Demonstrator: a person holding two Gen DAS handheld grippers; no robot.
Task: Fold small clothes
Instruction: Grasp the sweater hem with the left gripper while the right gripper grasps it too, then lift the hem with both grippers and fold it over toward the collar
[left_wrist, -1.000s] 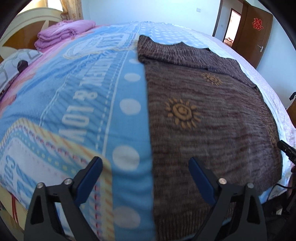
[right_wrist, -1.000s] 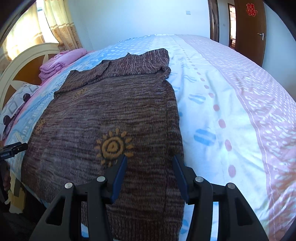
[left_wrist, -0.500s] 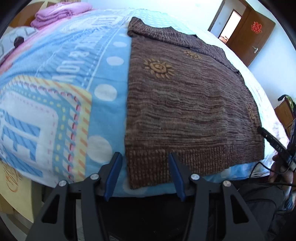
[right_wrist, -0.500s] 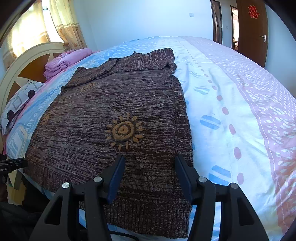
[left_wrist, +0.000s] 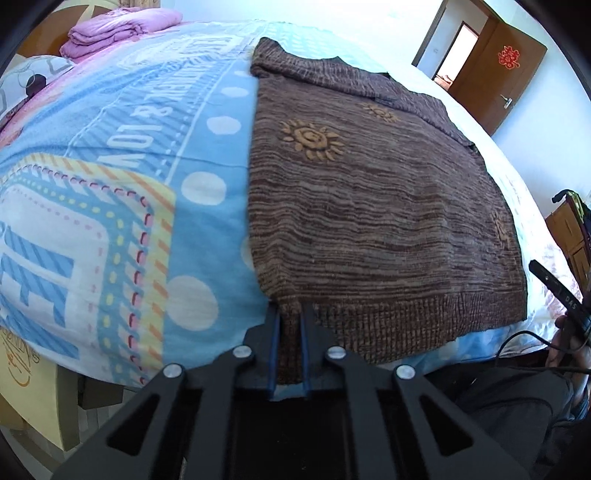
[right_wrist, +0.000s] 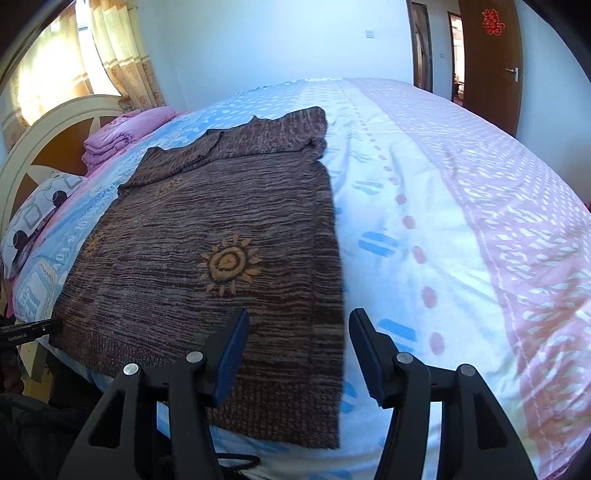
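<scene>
A brown knitted sweater (left_wrist: 369, 206) with orange sun motifs lies flat on the bed, its ribbed hem along the near edge. My left gripper (left_wrist: 289, 321) is shut on the hem's left corner, the fabric pinched between its blue pads. In the right wrist view the same sweater (right_wrist: 221, 236) spreads out ahead. My right gripper (right_wrist: 297, 328) stands open over the hem's right corner, with the sweater's right edge between its fingers and the pads clear of the cloth. The sleeves are folded in near the collar.
The bed carries a blue patterned sheet (left_wrist: 110, 184) and a white-and-pink cover (right_wrist: 461, 221). Folded pink bedding (left_wrist: 114, 29) and a pillow (right_wrist: 37, 214) lie by the headboard. A brown door (left_wrist: 495, 70) is at the far right. A person's hand (left_wrist: 565, 343) holds the other gripper's handle.
My left gripper came down to the hem's left corner and closed on it. My right gripper drew back towards the sweater's right hem corner and stayed open.
</scene>
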